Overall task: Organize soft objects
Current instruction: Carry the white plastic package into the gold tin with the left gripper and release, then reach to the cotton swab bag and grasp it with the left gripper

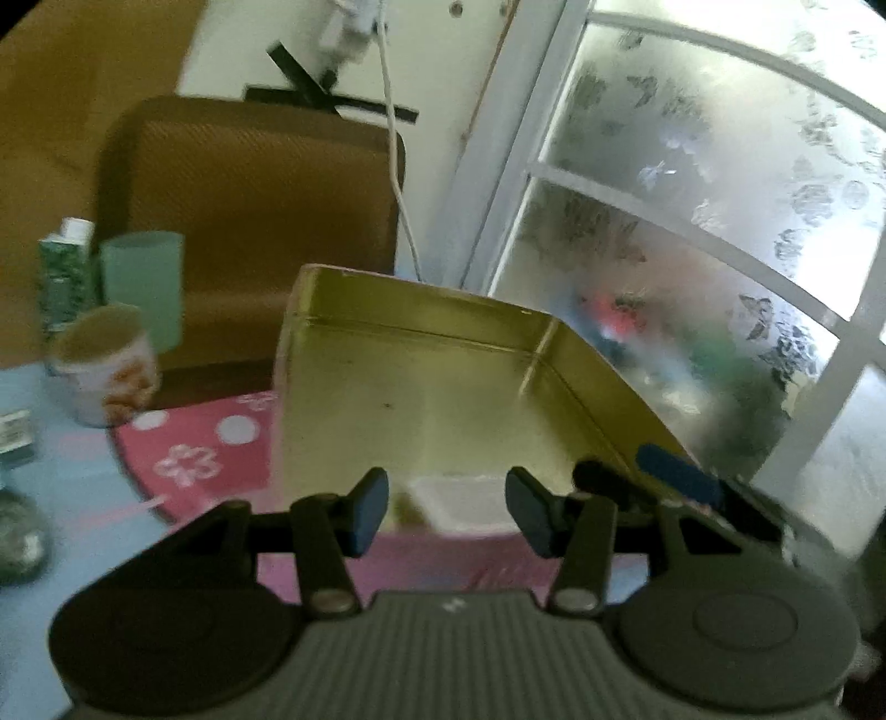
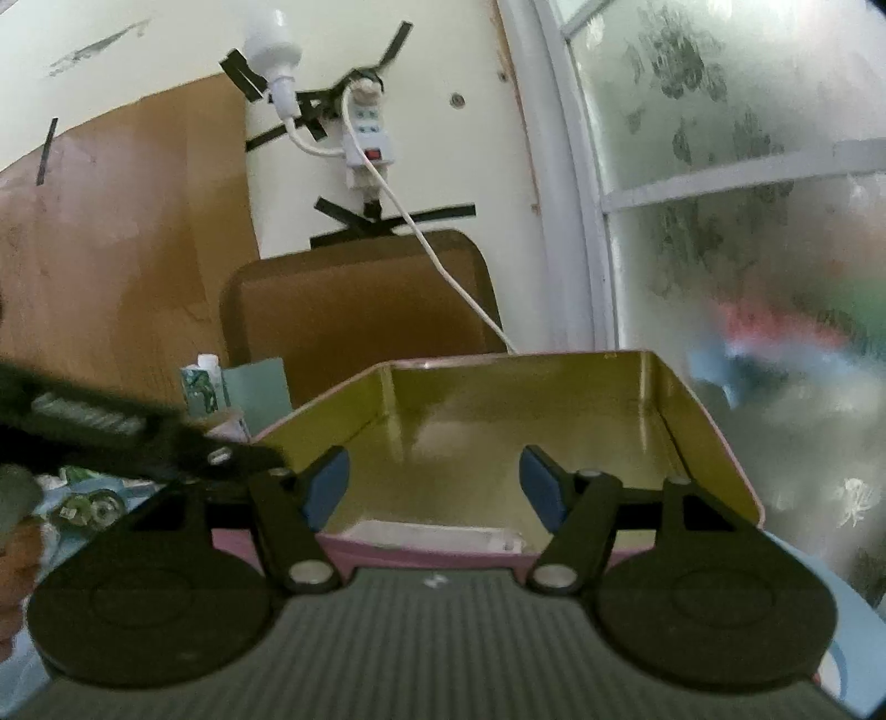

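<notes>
Left gripper jaws apart, empty; right gripper wide, empty. White soft pad flat on tin's floor, near wall; probably light, squashy; best pinched by long edges.

Both grippers: black linkage arms, silver pivot screws, blue-padded jaws, ribbed grey housing with round black discs.

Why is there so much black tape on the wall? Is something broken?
It looks odd. A white power strip and a light bulb in its socket hang on the wall, held by crossed strips of black tape, and a white cord dangles down. Nothing looks broken.
</notes>
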A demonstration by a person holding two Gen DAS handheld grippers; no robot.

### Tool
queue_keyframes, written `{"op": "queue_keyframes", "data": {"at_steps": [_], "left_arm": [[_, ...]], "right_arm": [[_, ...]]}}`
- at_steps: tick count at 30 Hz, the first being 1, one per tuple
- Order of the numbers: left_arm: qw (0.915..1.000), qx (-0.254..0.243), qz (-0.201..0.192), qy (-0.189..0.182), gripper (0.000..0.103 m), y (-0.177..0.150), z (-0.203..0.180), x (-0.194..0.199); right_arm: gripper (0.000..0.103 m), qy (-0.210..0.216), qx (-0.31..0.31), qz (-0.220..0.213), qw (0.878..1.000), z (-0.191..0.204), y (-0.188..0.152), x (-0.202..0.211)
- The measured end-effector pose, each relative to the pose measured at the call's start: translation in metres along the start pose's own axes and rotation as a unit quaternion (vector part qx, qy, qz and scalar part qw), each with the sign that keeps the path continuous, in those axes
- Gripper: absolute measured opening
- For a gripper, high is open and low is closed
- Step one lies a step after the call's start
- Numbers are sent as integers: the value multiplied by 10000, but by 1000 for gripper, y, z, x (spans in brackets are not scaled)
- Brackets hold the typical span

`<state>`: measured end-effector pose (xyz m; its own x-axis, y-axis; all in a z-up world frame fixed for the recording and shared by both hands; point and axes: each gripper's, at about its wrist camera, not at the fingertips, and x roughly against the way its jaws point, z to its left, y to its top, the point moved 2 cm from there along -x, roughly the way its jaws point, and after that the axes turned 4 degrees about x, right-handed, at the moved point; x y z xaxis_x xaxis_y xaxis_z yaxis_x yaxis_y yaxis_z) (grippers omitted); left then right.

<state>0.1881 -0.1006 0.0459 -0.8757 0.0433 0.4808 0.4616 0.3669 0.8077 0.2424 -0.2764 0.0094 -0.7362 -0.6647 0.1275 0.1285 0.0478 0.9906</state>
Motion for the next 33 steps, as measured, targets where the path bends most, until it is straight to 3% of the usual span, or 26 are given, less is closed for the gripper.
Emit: {"op": "queue_keyframes", "data": {"at_steps": [5,11,14,20,23,28,31,33], "left_arm": [[9998,-7,-83,192,48,-31,34,46],[9943,121,-115,1051,51,-73,93,102],[9863,317,-308,1590,61,-89,122,135],[9618,677,-611,2583,66,-99,174,189],[9550,1337,-704,2551,66,-98,203,204],[9333,2186,-1116,2621,66,-102,224,220],[9334,2315,-1219,2454,67,-104,229,225],[9352,2342,-1235,2349,68,-106,227,226]], "right_arm": [[70,228,109,-116,9996,28,-5,9],[70,928,136,191,9954,74,-18,5],[70,1379,239,556,9886,103,-29,-3],[70,2244,477,1200,9659,162,-40,-19],[70,2619,684,1377,9528,193,-43,-23],[70,3069,1029,1587,9327,240,-40,-33],[73,3235,1428,1538,9227,263,-41,-37],[85,3292,1720,1529,9158,278,-42,-42]]}}
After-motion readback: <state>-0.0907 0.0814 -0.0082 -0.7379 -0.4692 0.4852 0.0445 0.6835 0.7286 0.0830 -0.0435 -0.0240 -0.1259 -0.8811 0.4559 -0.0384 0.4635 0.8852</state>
